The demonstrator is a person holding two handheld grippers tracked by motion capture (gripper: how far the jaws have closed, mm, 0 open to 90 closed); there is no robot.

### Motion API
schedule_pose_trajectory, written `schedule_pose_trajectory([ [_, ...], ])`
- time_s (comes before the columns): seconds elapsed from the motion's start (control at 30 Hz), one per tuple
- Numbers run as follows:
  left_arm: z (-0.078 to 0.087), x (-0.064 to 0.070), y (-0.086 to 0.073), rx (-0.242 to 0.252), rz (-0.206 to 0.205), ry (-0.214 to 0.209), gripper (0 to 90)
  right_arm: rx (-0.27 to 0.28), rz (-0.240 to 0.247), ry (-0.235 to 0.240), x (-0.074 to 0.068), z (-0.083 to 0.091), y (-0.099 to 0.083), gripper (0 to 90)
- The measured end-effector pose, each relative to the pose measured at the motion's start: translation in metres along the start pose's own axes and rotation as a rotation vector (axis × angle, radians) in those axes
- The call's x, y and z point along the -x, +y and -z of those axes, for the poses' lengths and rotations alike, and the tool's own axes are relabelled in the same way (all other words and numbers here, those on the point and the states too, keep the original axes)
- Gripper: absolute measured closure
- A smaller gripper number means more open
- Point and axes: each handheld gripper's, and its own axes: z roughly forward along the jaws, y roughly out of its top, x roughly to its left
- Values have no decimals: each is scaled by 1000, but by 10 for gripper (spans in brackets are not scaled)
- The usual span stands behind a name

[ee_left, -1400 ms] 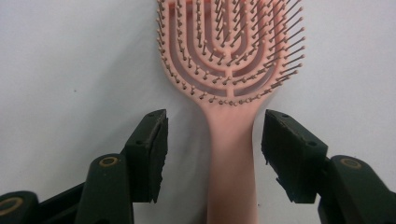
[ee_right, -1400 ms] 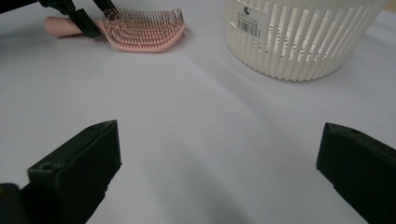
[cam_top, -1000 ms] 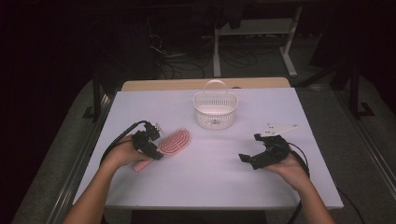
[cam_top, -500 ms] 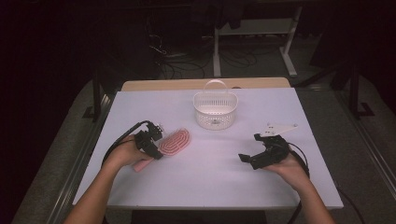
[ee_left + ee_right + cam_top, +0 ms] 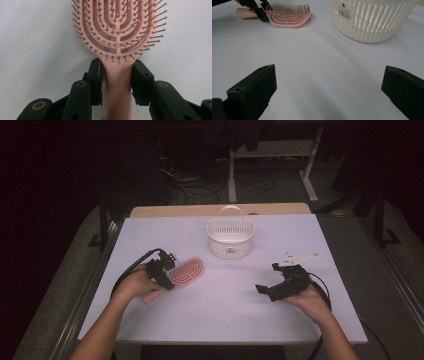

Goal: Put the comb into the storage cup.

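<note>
Pink hairbrush [image 5: 119,32] lies bristles-up on white table [image 5: 225,310], left of white basket [image 5: 230,238]. Left gripper [image 5: 117,75] fingers clamp brush neck. Right gripper [image 5: 267,282] fingers spread wide apart, holding nothing.

Left gripper [image 5: 167,271]: jaws nearly closed, flanking a narrow neck, hand low at table's left.
Right gripper [image 5: 267,279]: jaws spread wide, empty, hand resting at right.

Top of the pink hairbrush [image 5: 117,30] head cut off by the upper edge in the left gripper view; handle end blurred and cropped below. White basket [image 5: 372,20] cropped above and at right in the right gripper view; label print too small to read.
</note>
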Motion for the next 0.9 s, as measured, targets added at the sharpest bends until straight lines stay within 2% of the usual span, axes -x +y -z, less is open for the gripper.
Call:
schedule_pose_trajectory([
  [0.63,0,-3,3,-21,45,-4,694,0,-1,-1,0,0,0,0],
  [0.9,1,-5,2,-12,60,-17,705,1,-2,-2,0,1,0,0],
])
